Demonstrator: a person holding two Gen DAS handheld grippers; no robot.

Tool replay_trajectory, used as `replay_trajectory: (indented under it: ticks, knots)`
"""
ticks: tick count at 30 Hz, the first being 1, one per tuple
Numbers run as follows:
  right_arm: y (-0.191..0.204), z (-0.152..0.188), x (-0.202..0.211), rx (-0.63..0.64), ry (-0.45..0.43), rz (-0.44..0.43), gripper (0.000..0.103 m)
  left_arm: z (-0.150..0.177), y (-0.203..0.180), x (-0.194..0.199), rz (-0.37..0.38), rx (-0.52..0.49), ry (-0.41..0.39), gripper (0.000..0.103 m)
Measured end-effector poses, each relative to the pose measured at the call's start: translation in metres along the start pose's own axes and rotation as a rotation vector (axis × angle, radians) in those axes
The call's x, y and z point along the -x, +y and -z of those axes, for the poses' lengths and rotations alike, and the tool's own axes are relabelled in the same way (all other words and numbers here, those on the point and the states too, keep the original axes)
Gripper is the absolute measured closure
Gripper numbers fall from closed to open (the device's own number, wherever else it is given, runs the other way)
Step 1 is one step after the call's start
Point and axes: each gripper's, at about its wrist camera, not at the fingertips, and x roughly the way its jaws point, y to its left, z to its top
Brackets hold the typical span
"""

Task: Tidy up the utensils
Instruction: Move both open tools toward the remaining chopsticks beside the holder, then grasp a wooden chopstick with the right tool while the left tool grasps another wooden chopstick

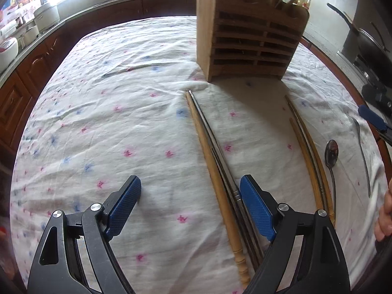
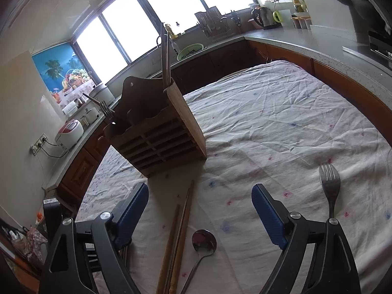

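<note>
Left tool [image 1: 190,196]: jaws wide apart, low over the cloth, nothing between the pads; its right finger [image 1: 254,208] sits just beside the nearer chopstick bundle.
Right tool [image 2: 199,210]: jaws wide apart, nothing gripped; the spoon bowl and the second chopstick bundle lie on the cloth between its fingers.
Nearer chopsticks [image 1: 213,161]: a wooden stick and metal ones side by side, running from in front of the holder toward the left tool.
Second chopsticks [image 2: 180,230]: wooden, lying right of the first bundle; a thin metal one may lie among them, hard to tell.
Spoon [image 2: 203,242]: metal, flat on the cloth, bowl pointing toward the holder.
Fork [image 2: 329,183]: metal, flat on the cloth, right of the spoon, tines toward the far edge.
Holder [image 1: 247,36]: slatted wooden box, upright on the surface [image 2: 281,122]; a fork and upright chopsticks already stand in it.
</note>
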Motion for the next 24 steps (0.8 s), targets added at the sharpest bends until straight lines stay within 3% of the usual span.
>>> replay_trajectory:
  ticks: [4, 8, 17, 24]
  knots:
    - [0.013, 0.005, -0.029, 0.052, 0.087, 0.005, 0.053, -0.006, 0.026, 0.002, 0.048, 0.112, -0.013, 0.017]
    - [0.024, 0.008, -0.057, 0.102, 0.155, 0.026, 0.069, -0.019, 0.034, 0.000, 0.046, 0.155, -0.025, 0.019]
    - [0.028, 0.003, -0.098, 0.152, 0.246, 0.101, 0.085, -0.050, 0.020, -0.029, -0.045, 0.066, -0.002, 0.037]
    - [0.036, 0.001, -0.115, 0.200, 0.264, 0.131, 0.089, -0.059, 0.004, -0.039, -0.071, -0.014, -0.015, 0.052]
